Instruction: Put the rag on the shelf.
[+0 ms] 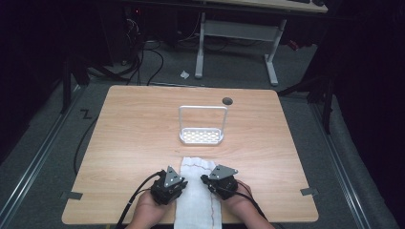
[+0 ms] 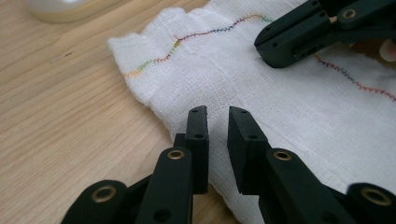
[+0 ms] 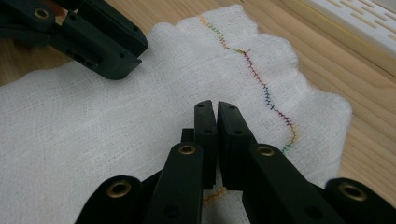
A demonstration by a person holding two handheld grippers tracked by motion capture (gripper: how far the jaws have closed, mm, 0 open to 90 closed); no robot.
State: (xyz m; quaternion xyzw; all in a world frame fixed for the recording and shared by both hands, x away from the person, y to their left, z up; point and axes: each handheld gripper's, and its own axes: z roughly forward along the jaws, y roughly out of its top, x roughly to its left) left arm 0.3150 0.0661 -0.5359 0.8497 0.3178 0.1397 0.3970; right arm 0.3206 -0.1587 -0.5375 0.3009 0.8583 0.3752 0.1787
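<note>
Our left gripper [image 2: 218, 116] shows a narrow gap, empty; right gripper [image 3: 215, 108] nearly shut, nothing visibly held; both may skid over the cloth [image 1: 198, 191], bottom centre.

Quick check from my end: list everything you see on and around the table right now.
cloth: one, white with a multicoloured stitched line, near edge of the table, between the grippers
rack: one, white, perforated base with a tall loop handle, centre of the table
table: one, light wood, dark round hole near its far edge
desk frame: one, white, on the floor behind
left gripper: black, jaws nearly shut over the cloth's edge
right gripper: black, jaws shut, over the cloth
hands: two, bottom edge
</note>
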